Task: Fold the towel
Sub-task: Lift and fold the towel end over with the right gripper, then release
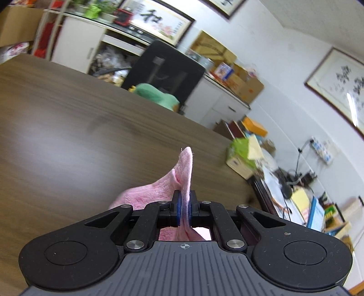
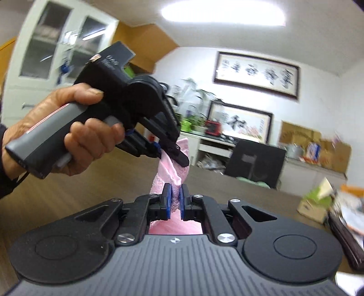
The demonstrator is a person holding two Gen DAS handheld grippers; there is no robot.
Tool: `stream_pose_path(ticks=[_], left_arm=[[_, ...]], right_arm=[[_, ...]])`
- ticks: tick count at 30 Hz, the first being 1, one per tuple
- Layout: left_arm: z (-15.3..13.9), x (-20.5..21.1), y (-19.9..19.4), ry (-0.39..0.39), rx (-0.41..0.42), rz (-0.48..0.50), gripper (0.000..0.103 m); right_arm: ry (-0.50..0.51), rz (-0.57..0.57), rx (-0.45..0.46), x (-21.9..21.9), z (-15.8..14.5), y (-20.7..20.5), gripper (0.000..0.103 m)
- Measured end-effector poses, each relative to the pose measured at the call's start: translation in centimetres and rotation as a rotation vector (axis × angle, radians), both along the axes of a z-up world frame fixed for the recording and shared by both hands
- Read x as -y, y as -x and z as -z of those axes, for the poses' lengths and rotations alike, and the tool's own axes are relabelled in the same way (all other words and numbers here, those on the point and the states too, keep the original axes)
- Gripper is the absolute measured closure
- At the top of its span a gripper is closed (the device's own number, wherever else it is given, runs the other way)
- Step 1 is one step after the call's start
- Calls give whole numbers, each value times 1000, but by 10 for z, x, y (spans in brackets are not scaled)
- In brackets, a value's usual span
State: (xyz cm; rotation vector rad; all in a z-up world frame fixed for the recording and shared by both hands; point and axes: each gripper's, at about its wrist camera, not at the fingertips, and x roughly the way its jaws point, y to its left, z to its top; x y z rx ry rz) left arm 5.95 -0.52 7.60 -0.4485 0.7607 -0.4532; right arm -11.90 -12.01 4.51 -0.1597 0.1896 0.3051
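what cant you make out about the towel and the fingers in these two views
- Pink towel: most of it hangs below the left gripper, whose body hides it, left wrist view.
- Same in the right wrist view: the right gripper covers the towel's lower part.
- Left hand: its wrist is cut off by the frame's edge.

Room evenly bright, w/ a long white ceiling lamp blown out above the right gripper. Soft glare on the brown wood-grain tabletop ahead of the left gripper. Background motion-blurred in both views; gripper bodies sharp. Strong fisheye bend at edges, dark corner vignetting.
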Motion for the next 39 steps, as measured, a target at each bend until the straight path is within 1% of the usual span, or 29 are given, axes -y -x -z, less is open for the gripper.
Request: stream_pose_path(ticks=[5,11,14,15,17,18,19,20,21,22,23,24,25,27,28,29,30,31,33,36,38,39], left_arm=[[8,37,0,-34,-4,53,97],[22,75,-4,-97,-22,90,96],[34,91,-11,-146,-39,106,94],[36,94,-13,-156,-43,107,91],[38,97,-14,-162,-44,106,81],[38,98,-15,-164,-43,103,73],[36,97,-14,-165,-33,94,68],[32,95,-12,-164,-13,81,66],[28,93,-10,-163,7,69,60],[24,91,-8,-163,26,59,48],[19,87,-5,-163,50,52,40],[13,81,1,-164,92,40,28],[8,76,7,-165,127,31,25],[6,69,16,-189,161,28,25],[7,66,21,-206,165,30,27],[10,63,25,-217,157,33,28],[15,58,31,-231,141,39,28],[21,55,37,-254,121,45,30],[30,51,45,-304,100,49,31],[42,46,58,-374,103,44,32],[47,40,66,-389,113,38,32],[46,37,69,-378,121,33,32]], right_arm=[[-73,55,-59,44,10,-2,95],[-126,93,-135,71,21,-6,95],[-126,112,-178,75,26,-7,94],[-128,115,-194,76,27,-8,93],[-135,119,-233,78,28,-14,92],[-149,120,-243,80,29,-15,91],[-166,123,-255,83,30,-16,91],[-182,125,-269,86,31,-17,90],[-206,127,-289,90,32,-19,89],[-236,129,-314,95,33,-22,89],[-258,130,-331,98,34,-24,89],[-275,131,-343,101,34,-25,89],[-293,132,-356,104,35,-26,88],[-310,135,-372,108,37,-28,83],[-313,140,-384,108,38,-29,78],[-314,144,-390,109,39,-30,68],[-315,147,-393,110,40,-30,62],[-316,151,-391,110,40,-30,53],[-315,159,-379,111,40,-28,53],[-338,166,-368,117,38,-27,53],[-356,154,-347,123,35,-28,53],[-355,136,-338,125,33,-30,53]])
